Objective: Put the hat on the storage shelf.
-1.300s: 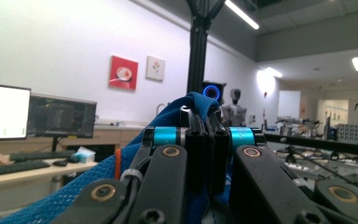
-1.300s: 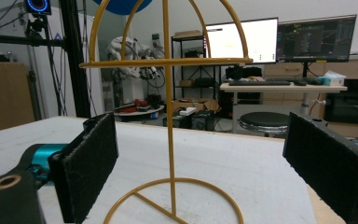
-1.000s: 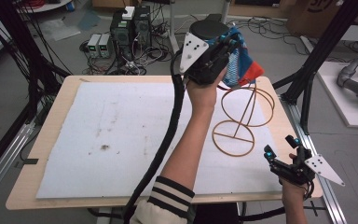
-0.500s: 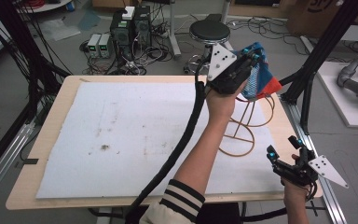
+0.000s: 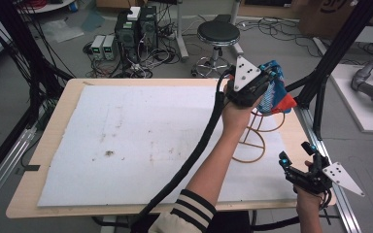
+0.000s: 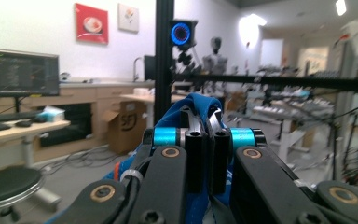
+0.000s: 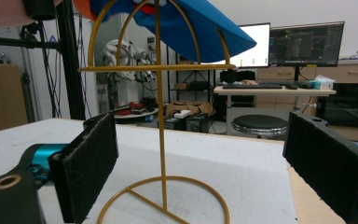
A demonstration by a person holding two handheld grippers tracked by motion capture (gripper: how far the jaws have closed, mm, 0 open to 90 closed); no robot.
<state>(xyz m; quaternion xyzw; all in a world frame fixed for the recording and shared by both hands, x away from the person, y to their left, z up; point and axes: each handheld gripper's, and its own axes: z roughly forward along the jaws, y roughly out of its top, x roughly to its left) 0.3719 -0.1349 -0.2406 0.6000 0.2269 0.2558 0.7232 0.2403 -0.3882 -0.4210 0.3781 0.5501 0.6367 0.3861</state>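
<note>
Left tool (image 5: 267,87) is up high on an outstretched forearm, jaws pinched tight on blue fabric. Right tool (image 5: 296,156) sits low by the table's edge, jaws wide apart.

Black grippers (image 5: 305,172) with cyan accents, grey plates; striped sleeve (image 5: 190,209)
</note>
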